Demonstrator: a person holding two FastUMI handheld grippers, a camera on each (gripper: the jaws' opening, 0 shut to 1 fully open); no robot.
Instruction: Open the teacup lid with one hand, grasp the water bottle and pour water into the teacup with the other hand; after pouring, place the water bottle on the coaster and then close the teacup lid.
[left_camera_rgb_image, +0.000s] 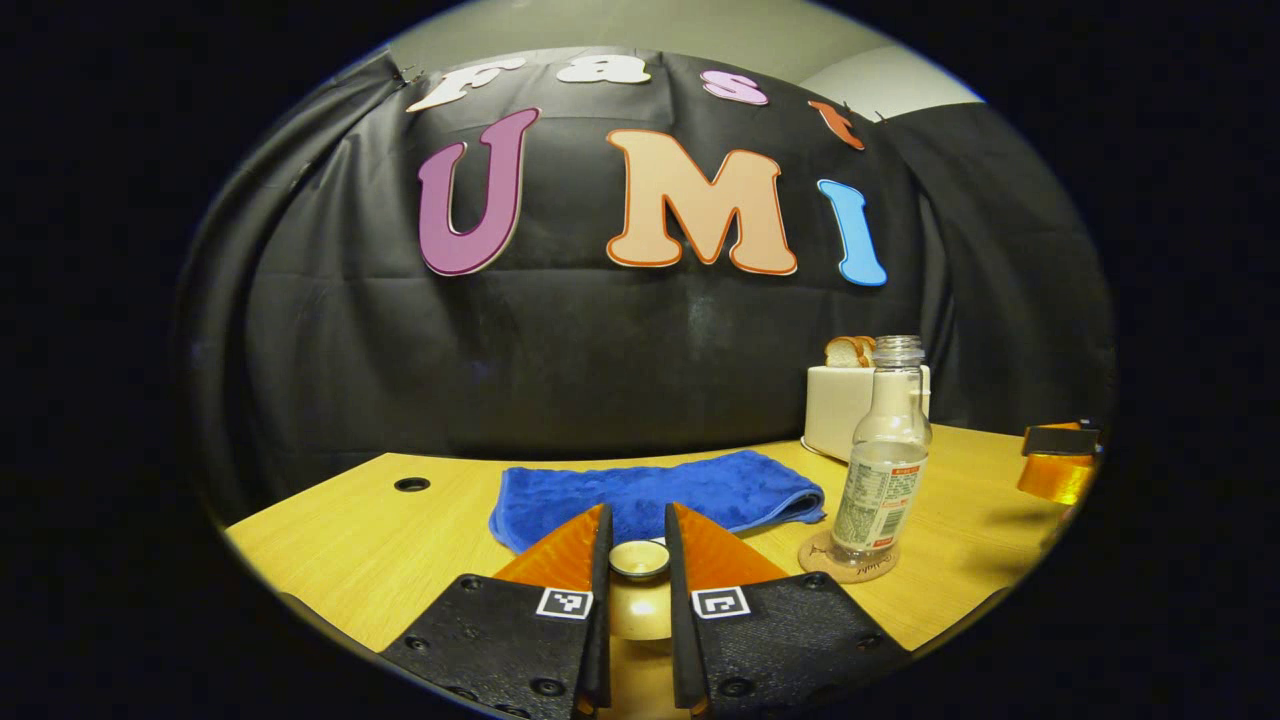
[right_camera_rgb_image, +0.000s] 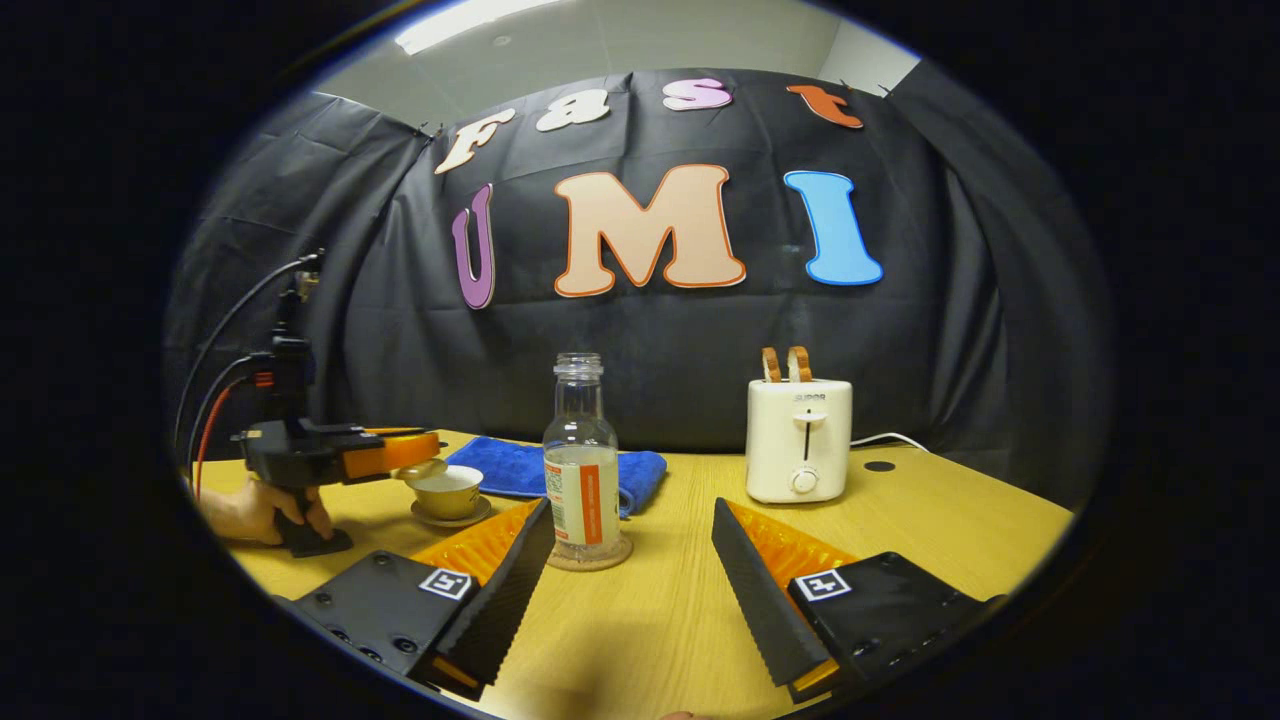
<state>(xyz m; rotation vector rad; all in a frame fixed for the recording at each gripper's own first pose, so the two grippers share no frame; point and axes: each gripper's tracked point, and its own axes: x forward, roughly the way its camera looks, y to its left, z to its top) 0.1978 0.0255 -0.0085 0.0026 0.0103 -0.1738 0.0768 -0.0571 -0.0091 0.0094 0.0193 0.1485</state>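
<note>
My left gripper (left_camera_rgb_image: 637, 522) is shut on the knob of the teacup lid (left_camera_rgb_image: 638, 560). In the right gripper view the left gripper (right_camera_rgb_image: 420, 462), held by a hand, keeps the lid (right_camera_rgb_image: 425, 469) just above the left rim of the cream teacup (right_camera_rgb_image: 447, 492), which stands on its saucer (right_camera_rgb_image: 452, 516). The clear water bottle (right_camera_rgb_image: 580, 470) stands upright and uncapped on a round coaster (right_camera_rgb_image: 590, 560), partly full. My right gripper (right_camera_rgb_image: 632, 515) is open, with the bottle just beyond its left finger. From the left gripper view, the bottle (left_camera_rgb_image: 885, 460) and coaster (left_camera_rgb_image: 822, 560) are at the right.
A folded blue towel (left_camera_rgb_image: 650, 490) (right_camera_rgb_image: 510, 465) lies behind the cup. A white toaster (right_camera_rgb_image: 798, 440) (left_camera_rgb_image: 840, 405) with bread slices stands at the back of the wooden table (right_camera_rgb_image: 950, 520). Cables run from the left gripper's body.
</note>
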